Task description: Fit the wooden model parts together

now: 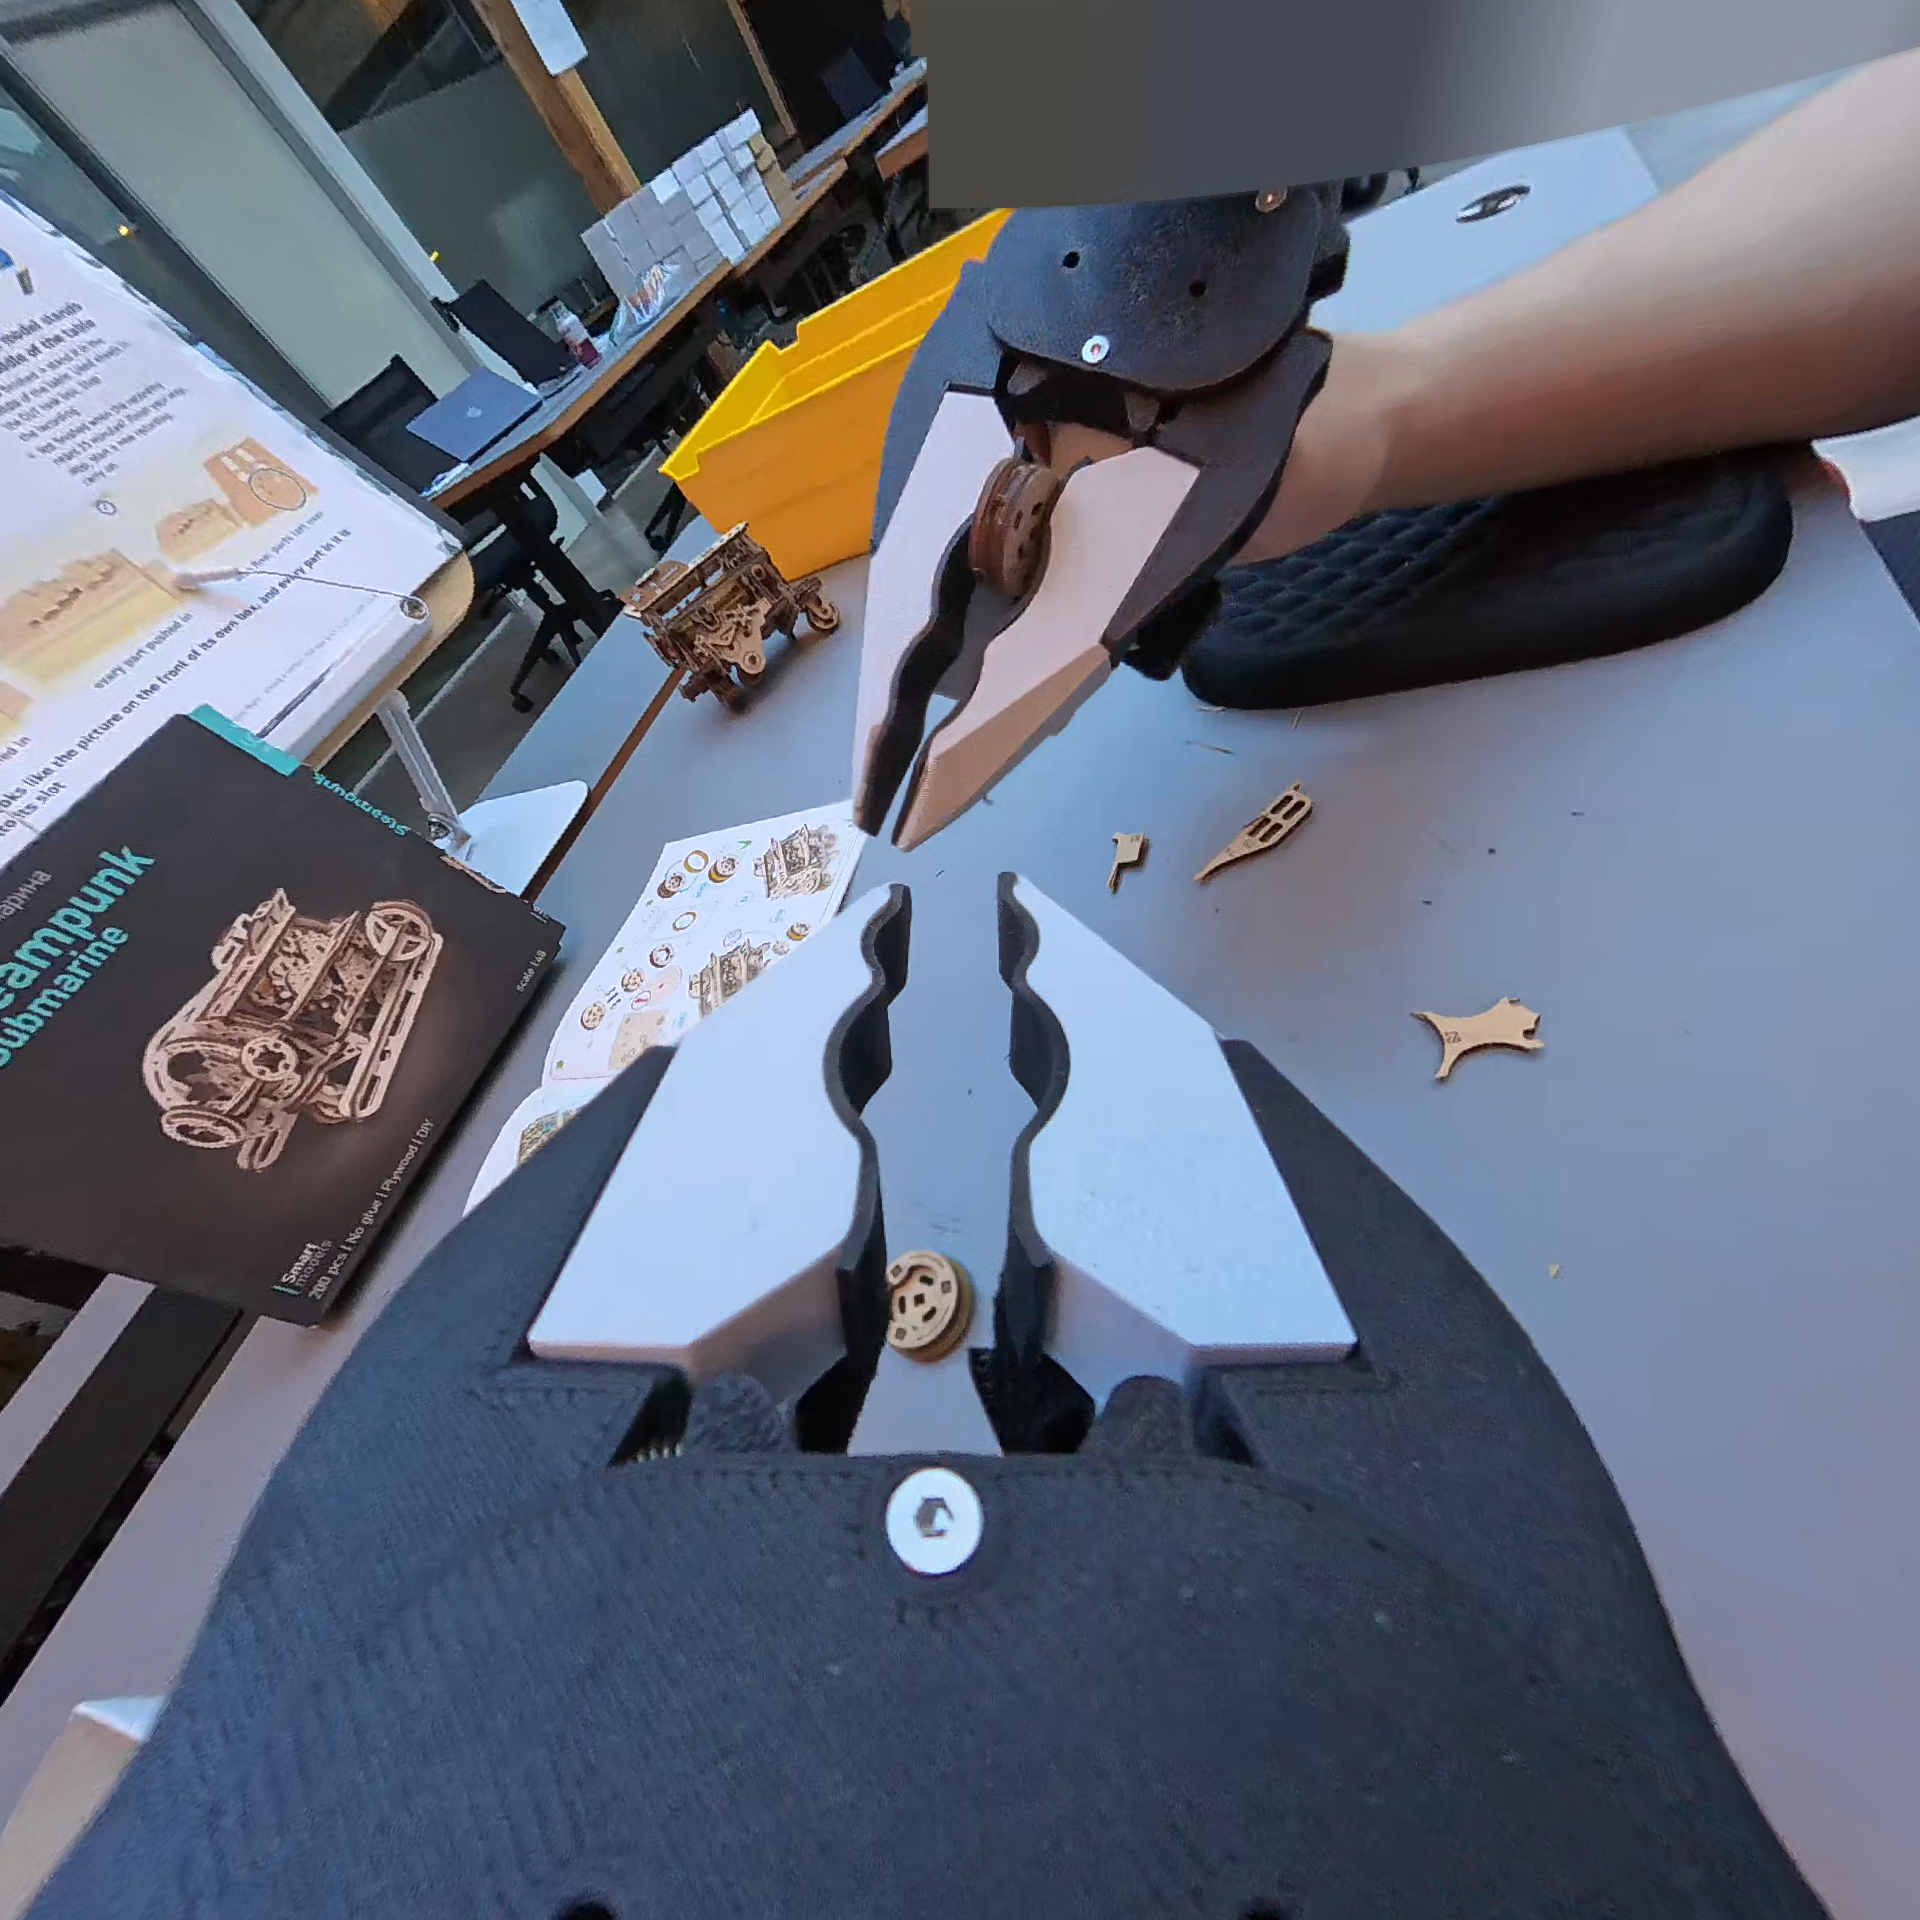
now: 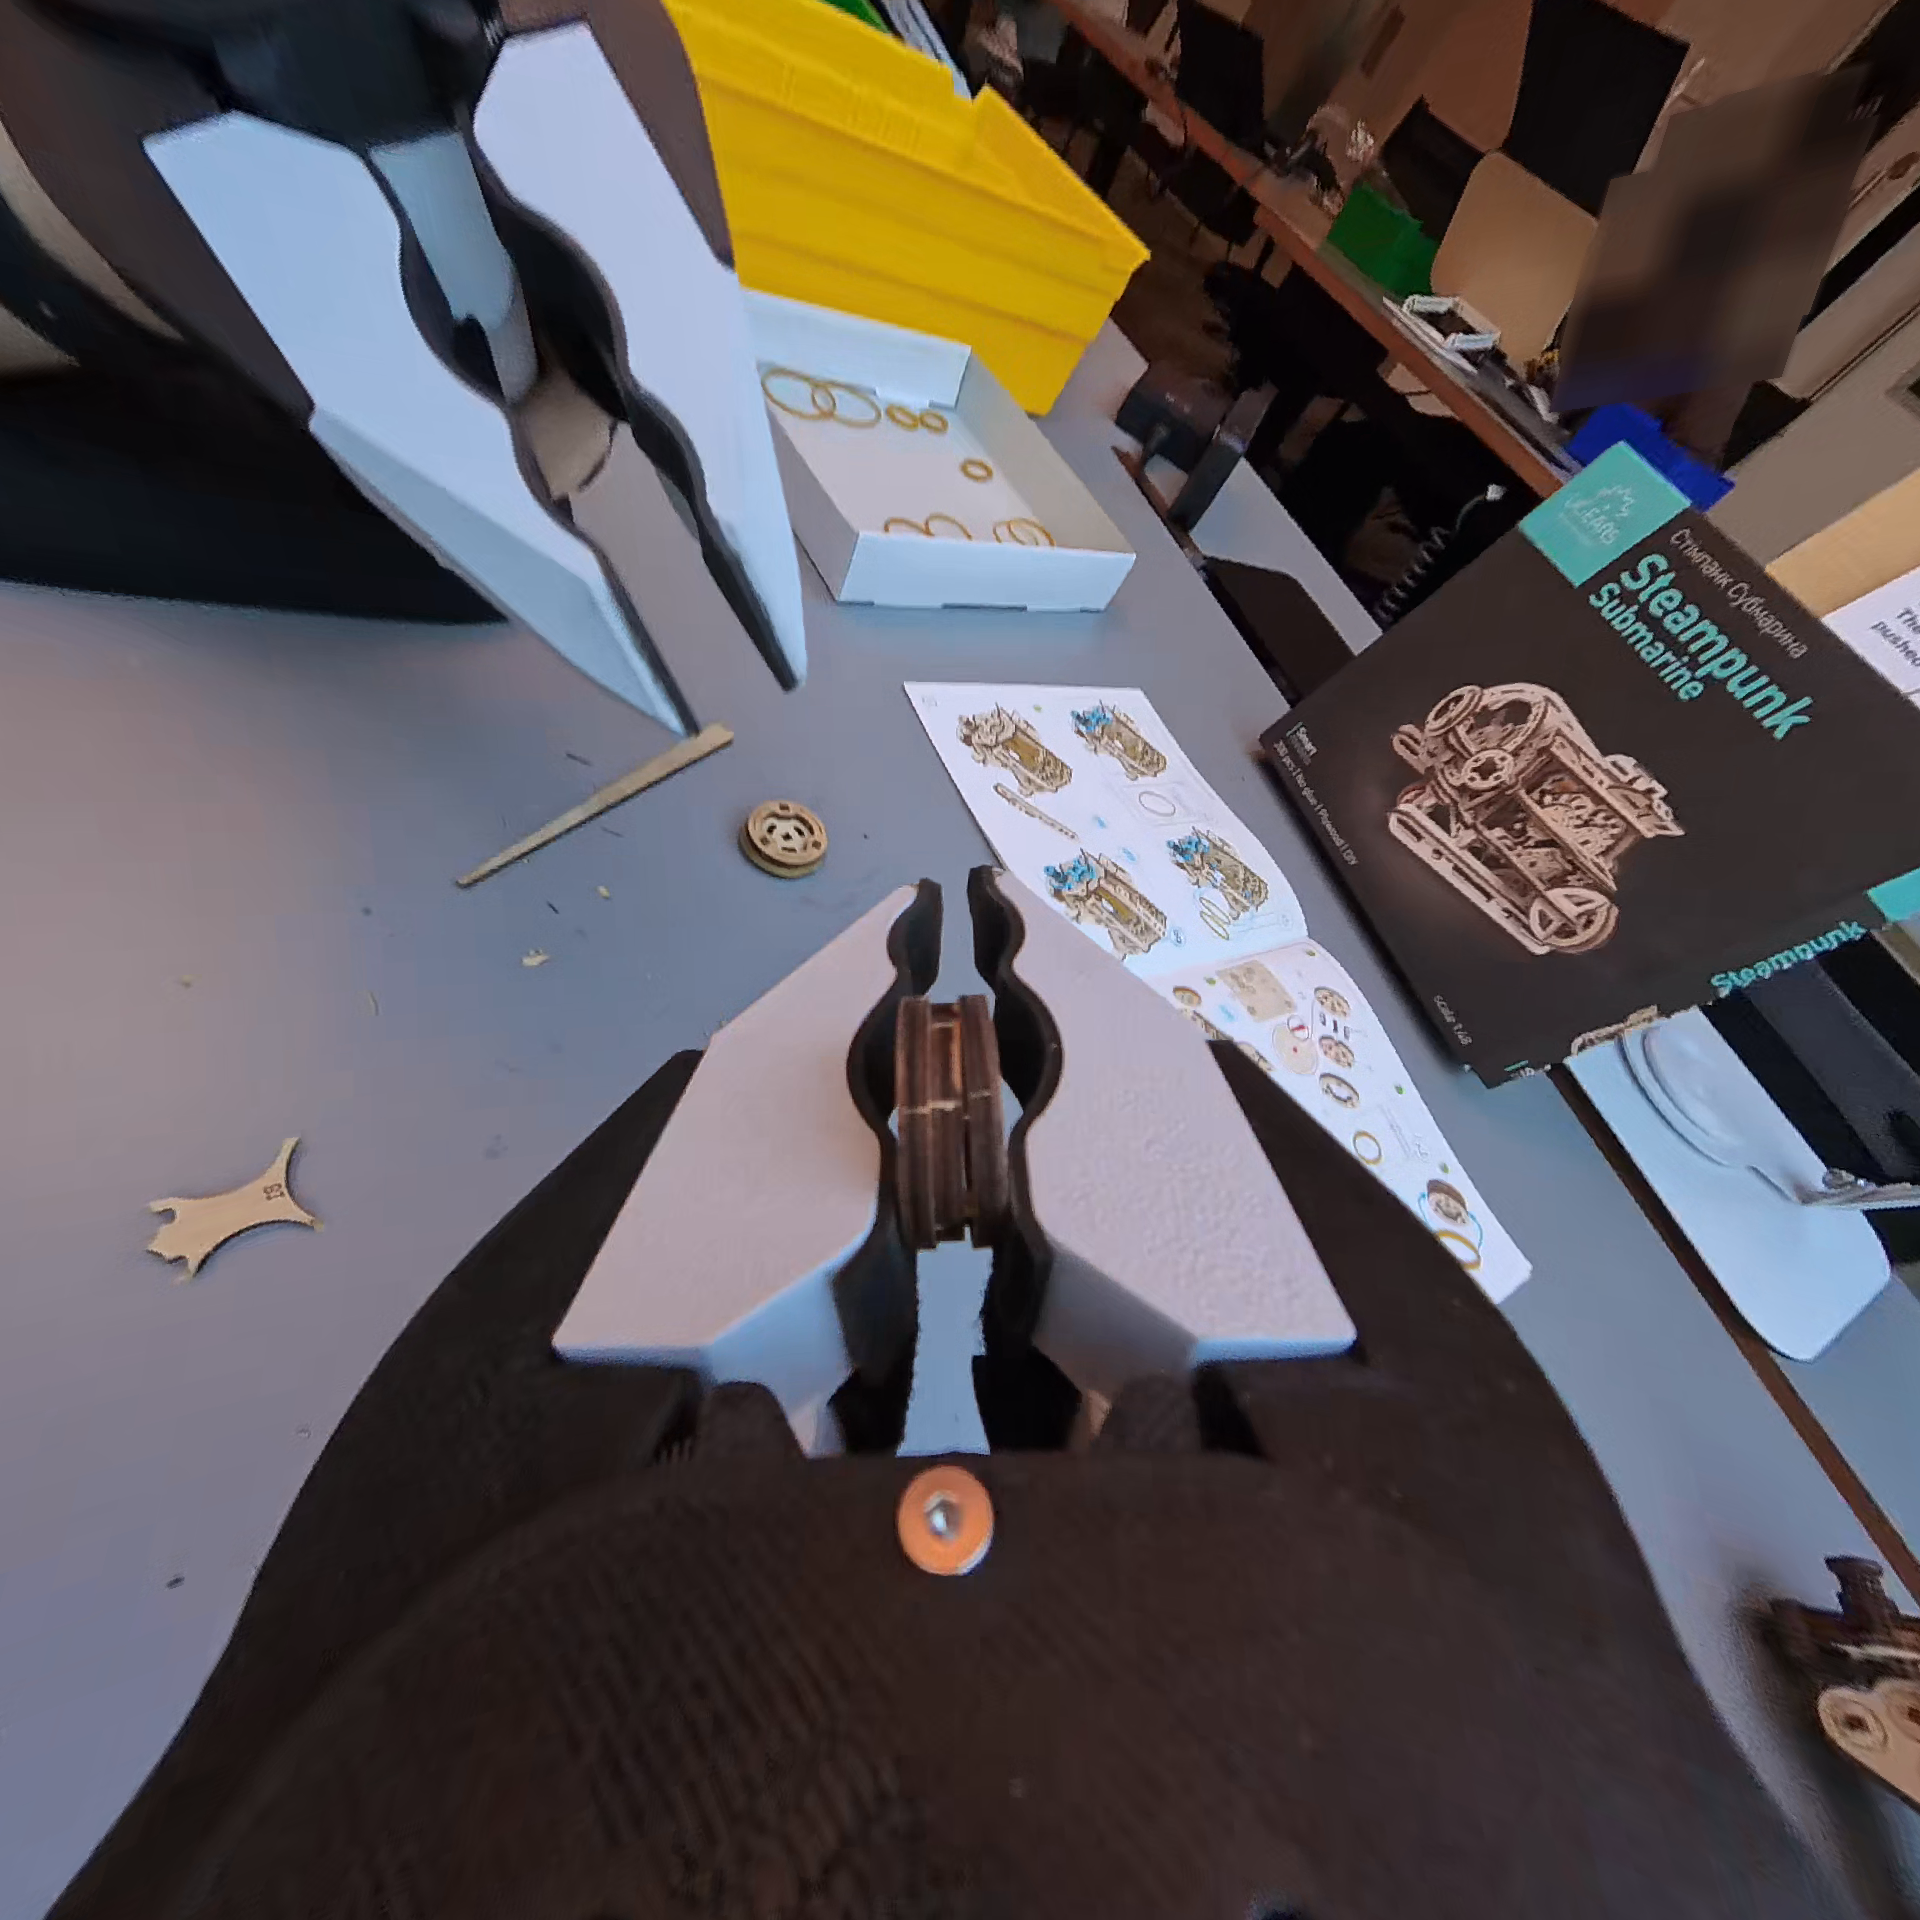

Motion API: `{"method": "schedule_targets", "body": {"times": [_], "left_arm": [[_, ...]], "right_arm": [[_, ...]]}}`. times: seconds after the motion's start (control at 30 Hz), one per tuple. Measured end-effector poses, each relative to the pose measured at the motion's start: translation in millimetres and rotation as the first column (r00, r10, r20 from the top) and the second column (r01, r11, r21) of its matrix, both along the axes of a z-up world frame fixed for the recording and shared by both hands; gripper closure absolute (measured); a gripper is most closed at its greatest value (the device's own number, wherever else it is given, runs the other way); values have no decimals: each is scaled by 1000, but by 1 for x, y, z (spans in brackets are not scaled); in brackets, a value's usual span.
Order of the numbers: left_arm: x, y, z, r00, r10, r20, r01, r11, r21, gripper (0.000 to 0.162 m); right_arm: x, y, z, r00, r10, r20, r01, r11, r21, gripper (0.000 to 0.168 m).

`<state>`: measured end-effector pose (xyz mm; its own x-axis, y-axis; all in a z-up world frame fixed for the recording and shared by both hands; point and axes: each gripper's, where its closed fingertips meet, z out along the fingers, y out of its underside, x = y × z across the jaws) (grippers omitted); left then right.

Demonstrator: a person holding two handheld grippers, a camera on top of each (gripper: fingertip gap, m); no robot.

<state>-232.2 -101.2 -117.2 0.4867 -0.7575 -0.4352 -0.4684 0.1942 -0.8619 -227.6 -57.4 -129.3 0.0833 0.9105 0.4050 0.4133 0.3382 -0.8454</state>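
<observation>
My right gripper [image 2: 953, 888] is shut on a dark double-disc wooden wheel [image 2: 951, 1122], held on edge in the notch between its pads. In the left wrist view it [image 1: 894, 821] hangs tip-down above the table with the wheel [image 1: 1013, 525] in it. My left gripper [image 1: 953, 894] is open and empty, and a small round wooden disc [image 1: 928, 1304] lies flat on the grey table below its fingers. In the right wrist view the left gripper [image 2: 732, 701] stands just above that disc [image 2: 784, 840] and a thin wooden stick [image 2: 597, 805]. The part-built wooden model [image 1: 727, 613] sits farther back.
A yellow bin [image 2: 914, 187] and a white tray [image 2: 1039, 582] of wooden rings stand at the back. The instruction booklet [image 2: 1143, 883] and the black kit box [image 2: 1590, 769] lie near the table edge. Wood scraps [image 1: 1481, 1034] and a black wrist pad [image 1: 1507, 592] lie on the table. One gripper's finger ends stand about 5 cm off the other's. The thin wooden stick [image 2: 597, 805] lies around 12 cm away from my left fingertips.
</observation>
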Motion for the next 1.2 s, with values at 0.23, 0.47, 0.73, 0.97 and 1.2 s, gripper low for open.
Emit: {"method": "schedule_targets", "body": {"times": [0.23,0.47,0.73,0.97,1.2], "left_arm": [[11,-5,9,998,-22,53,19,999,41,143],[38,-12,7,996,-94,10,94,994,57,142],[48,-14,-8,988,-122,-90,129,989,70,155],[47,-15,-9,984,-103,-147,124,982,144,154],[48,-19,-6,985,-133,-106,147,979,143,154]], "right_arm": [[-6,-18,-5,994,109,4,-109,994,-28,161],[-20,-47,-19,968,249,34,-248,968,-26,161],[-22,-54,-35,949,295,110,-296,955,-11,161],[-24,-54,-34,944,312,103,-319,946,61,162],[-30,-58,-29,939,335,70,-342,931,127,161]]}}
